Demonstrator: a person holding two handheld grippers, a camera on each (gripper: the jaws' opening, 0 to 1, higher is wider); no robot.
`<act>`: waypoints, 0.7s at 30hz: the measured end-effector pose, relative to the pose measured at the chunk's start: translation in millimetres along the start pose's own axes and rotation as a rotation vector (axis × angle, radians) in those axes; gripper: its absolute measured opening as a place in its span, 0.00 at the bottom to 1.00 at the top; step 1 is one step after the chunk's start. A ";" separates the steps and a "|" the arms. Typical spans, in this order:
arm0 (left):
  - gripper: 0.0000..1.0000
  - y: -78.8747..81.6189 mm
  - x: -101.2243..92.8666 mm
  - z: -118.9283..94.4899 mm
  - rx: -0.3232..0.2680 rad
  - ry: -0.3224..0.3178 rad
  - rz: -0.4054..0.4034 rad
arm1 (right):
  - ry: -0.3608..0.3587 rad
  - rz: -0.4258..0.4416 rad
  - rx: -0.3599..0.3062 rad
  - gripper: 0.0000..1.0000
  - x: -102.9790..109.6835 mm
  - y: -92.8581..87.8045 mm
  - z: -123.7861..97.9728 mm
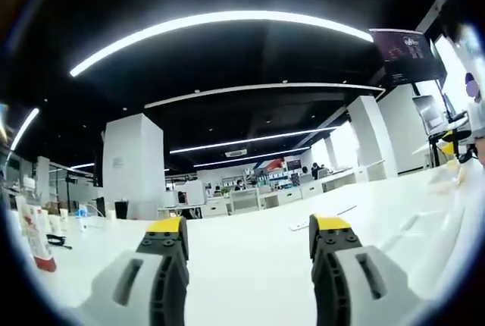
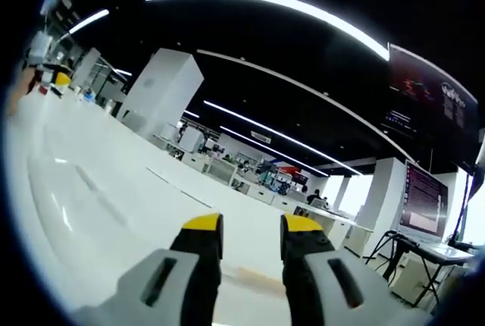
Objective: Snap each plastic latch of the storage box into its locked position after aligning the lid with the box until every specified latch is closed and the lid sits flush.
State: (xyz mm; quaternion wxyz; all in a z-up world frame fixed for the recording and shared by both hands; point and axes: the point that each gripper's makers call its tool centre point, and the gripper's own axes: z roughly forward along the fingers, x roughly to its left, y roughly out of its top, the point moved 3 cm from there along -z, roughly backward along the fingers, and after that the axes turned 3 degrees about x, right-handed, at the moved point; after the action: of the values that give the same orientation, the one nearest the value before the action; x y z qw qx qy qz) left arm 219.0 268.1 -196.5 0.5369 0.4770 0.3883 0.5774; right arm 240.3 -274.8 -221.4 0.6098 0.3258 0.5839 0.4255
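My left gripper (image 1: 250, 229) is open above a white table (image 1: 250, 265), its yellow-tipped grey jaws wide apart with nothing between them. At the right edge of the left gripper view lies a white moulded surface with ridges (image 1: 424, 227), which looks like the storage box's lid. The same ridged white surface (image 2: 68, 182) runs along the left of the right gripper view. My right gripper (image 2: 251, 227) is open with a narrower gap and holds nothing. No latch can be made out in either view.
A red and white tube (image 1: 34, 227) and small items stand at the table's left edge. A white pillar (image 1: 132, 163) and office desks lie beyond. A dark screen (image 1: 405, 53) hangs high on the right. A monitor on a stand (image 2: 426, 205) is at the right.
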 end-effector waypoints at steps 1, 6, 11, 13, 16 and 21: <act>0.65 -0.4 -0.8 0.3 0.001 -0.002 0.001 | 0.002 0.004 -0.007 0.29 0.0 0.8 -0.4; 0.65 -0.4 -3.4 0.6 -0.004 -0.012 0.001 | 0.007 0.008 -0.009 0.29 0.3 0.1 0.3; 0.65 -0.7 -5.6 1.1 -0.004 -0.017 0.001 | 0.019 0.004 -0.009 0.29 2.8 0.3 1.0; 0.65 -1.9 -7.2 1.9 0.003 -0.022 0.006 | 0.026 0.001 -0.012 0.29 4.5 1.0 1.2; 0.65 -3.0 -7.6 2.4 0.009 -0.025 0.010 | 0.035 0.002 -0.013 0.29 6.2 1.1 1.6; 0.65 -1.7 -8.0 1.6 0.005 -0.029 0.016 | 0.043 -0.007 -0.009 0.29 9.5 1.6 2.4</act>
State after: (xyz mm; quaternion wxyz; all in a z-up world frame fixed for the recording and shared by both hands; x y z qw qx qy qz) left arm 220.7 260.3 -198.8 0.5367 0.4900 0.3778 0.5737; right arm 242.1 -265.4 -223.9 0.5999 0.3119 0.5962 0.4329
